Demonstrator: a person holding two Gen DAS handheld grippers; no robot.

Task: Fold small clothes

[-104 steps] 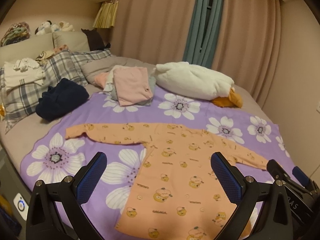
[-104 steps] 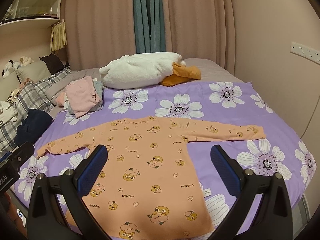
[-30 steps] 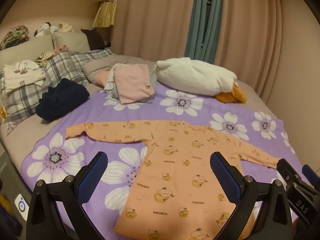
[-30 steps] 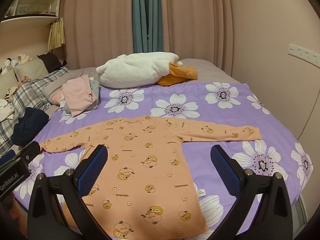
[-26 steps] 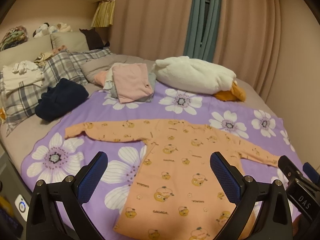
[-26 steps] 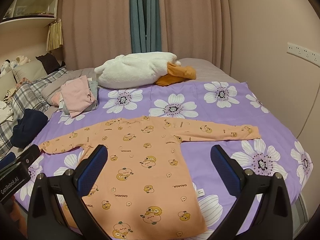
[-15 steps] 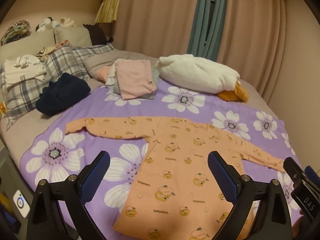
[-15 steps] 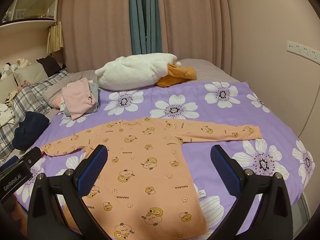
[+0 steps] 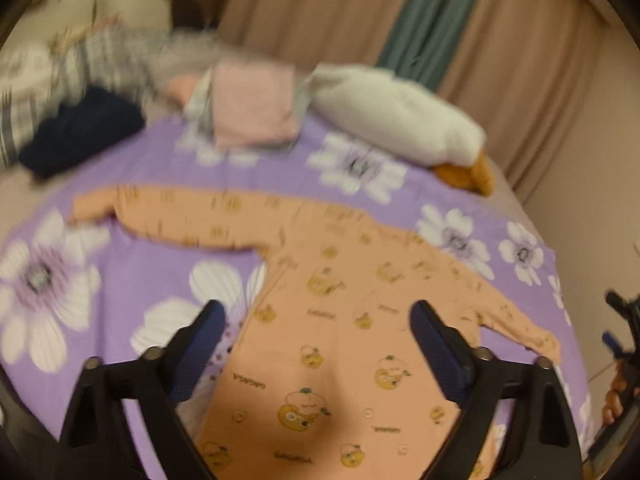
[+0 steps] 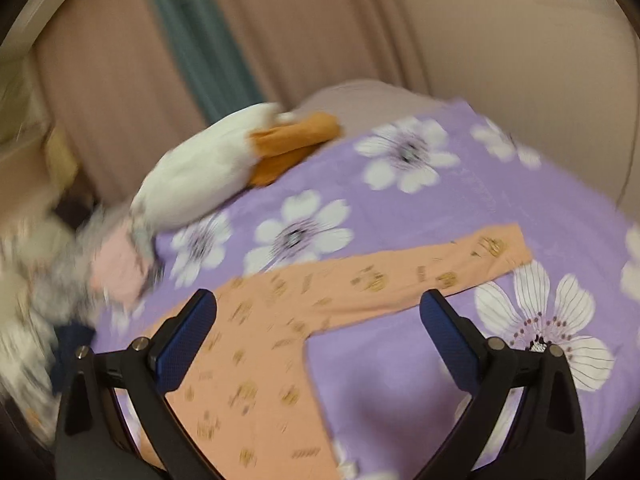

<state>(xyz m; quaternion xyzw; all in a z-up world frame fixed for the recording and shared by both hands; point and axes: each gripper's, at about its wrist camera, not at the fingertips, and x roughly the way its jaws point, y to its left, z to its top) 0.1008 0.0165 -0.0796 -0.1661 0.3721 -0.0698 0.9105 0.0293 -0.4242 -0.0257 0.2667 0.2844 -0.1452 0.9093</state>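
An orange long-sleeved child's top [image 9: 332, 320] with cartoon prints lies flat, sleeves spread, on the purple flowered bedspread [image 9: 152, 276]. My left gripper [image 9: 318, 336] is open and empty, above the top's body. My right gripper [image 10: 320, 328] is open and empty, above the top's right armpit; the right sleeve [image 10: 420, 276] stretches away to the right. The right gripper also shows at the right edge of the left wrist view [image 9: 622, 344]. Both views are blurred by motion.
A white and orange plush goose [image 9: 396, 120] lies at the back of the bed. A stack of folded pink and grey clothes [image 9: 248, 108], a dark navy garment [image 9: 80, 132] and plaid pillows [image 9: 80, 64] lie at the back left. Curtains and walls stand behind.
Both grippers have moved forward and down toward the top. The right view has swung right and tilted, now over the right sleeve. Both stay open.
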